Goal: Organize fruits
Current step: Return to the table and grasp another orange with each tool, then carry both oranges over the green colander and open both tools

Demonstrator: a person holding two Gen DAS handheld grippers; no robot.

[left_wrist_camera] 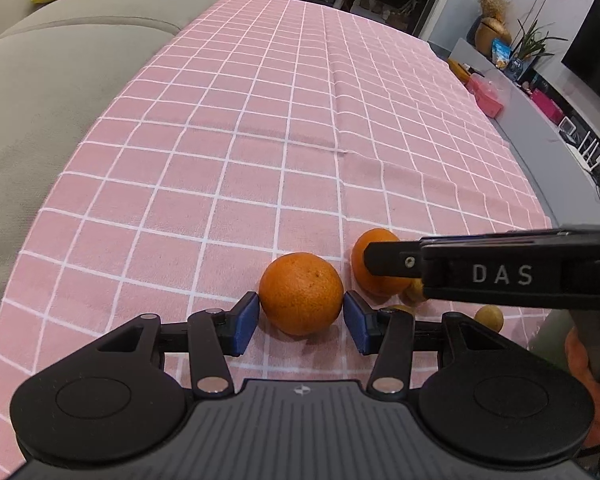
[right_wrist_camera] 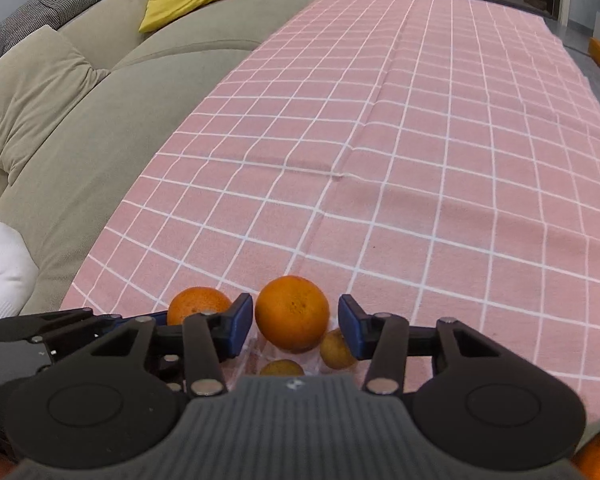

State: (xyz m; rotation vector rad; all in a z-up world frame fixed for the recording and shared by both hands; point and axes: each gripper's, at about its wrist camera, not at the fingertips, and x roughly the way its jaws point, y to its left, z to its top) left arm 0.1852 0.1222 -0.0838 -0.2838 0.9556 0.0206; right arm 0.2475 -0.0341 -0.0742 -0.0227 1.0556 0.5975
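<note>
Currently left gripper (left_wrist_camera: 300, 322) bracketing near orange (left_wrist_camera: 301, 293), jaws wide, pads just clear, lining up pickup. Right gripper (right_wrist_camera: 296, 330) straddling second orange (right_wrist_camera: 292, 313), also wide, nothing clamped. Both fruits, plus small brown fruits (right_wrist_camera: 336, 349), sitting near tabletop (left_wrist_camera: 260, 140) front edge, ready for sorting.

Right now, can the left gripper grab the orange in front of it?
Probably yes. The orange already sits between the left gripper's open blue pads, with nothing in between. The right gripper is off to the side, at the other orange.
</note>
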